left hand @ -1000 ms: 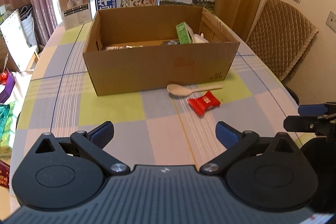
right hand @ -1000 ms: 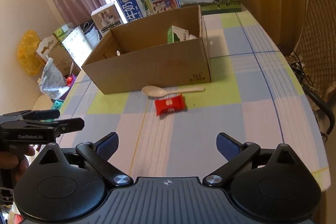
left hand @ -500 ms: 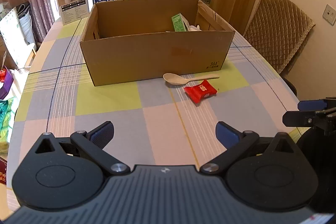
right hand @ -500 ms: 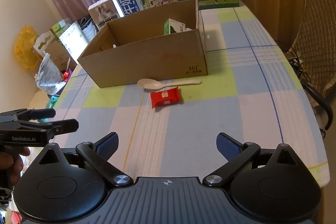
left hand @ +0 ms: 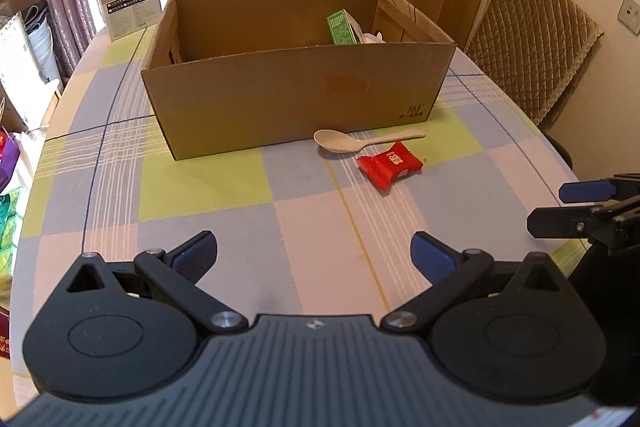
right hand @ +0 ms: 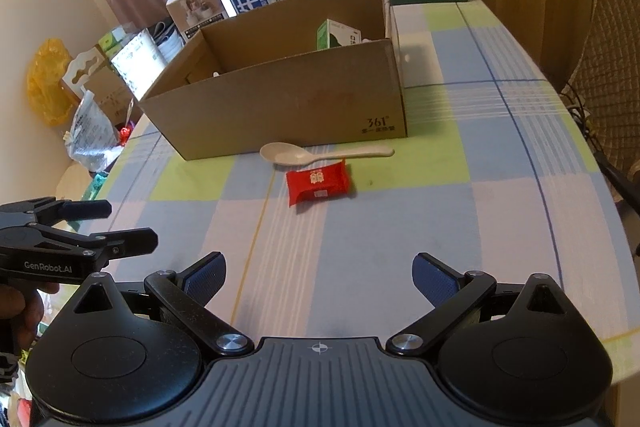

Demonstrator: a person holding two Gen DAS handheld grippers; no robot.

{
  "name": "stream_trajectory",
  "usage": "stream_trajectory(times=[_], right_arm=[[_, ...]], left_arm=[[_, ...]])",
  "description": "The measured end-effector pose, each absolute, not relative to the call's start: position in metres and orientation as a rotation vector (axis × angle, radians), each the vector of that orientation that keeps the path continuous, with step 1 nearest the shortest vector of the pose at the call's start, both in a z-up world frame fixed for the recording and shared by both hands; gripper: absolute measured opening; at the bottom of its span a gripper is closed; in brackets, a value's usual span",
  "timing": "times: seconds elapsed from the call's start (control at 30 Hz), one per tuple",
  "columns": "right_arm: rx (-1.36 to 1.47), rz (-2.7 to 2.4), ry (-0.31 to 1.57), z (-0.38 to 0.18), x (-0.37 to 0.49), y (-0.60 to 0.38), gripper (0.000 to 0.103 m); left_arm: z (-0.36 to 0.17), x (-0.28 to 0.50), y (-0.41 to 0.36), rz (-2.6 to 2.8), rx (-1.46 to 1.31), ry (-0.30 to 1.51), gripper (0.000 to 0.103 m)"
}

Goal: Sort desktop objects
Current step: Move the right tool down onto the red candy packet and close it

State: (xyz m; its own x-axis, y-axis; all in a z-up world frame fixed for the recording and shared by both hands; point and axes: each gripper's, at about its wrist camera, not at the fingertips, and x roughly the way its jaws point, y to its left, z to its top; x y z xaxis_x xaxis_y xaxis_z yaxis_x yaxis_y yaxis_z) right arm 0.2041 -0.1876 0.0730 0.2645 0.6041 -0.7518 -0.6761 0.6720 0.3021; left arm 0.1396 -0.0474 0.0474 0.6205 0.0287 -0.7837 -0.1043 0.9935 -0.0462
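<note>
Checked cloth table (left hand: 200, 183) bears glossy red packet (left hand: 390, 164), smooth spoon (left hand: 352, 141); both grippers' fingers apart.

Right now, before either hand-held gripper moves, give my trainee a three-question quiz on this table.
1. True or false: the spoon lies inside the cardboard box.
2. Which lies nearer the box: (a) the spoon, (b) the red snack packet?
3. Fill in: both the left hand-held gripper and the right hand-held gripper are ____ and hold nothing.

Key: 1 false, it lies on the tablecloth in front of the box. 2 (a). 3 open.
</note>
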Motion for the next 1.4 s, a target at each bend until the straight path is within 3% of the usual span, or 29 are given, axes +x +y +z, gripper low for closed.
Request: stream_trajectory(times=[0.37,0.6,1.13,1.4], right_arm=[[-0.137,0.905,0.983,0.05,0.228,-0.149,0.097],[-0.202,0.943,0.983,0.031,0.243,-0.119,0.085],[-0.332,0.947,0.925,-0.005,0.266,-0.07,0.078],[-0.379,0.937,0.913,-0.016,0.265,-0.06,0.069]], left_arm=[[0.029,0.169,-0.038,0.021,-0.033,0.916,0.101],[0.016,0.191,-0.029,-0.04,0.021,0.912,0.1],[-0.02,0.23,-0.021,-0.184,0.118,0.925,0.1],[-0.032,0.235,-0.018,-0.213,0.127,0.927,0.1]])
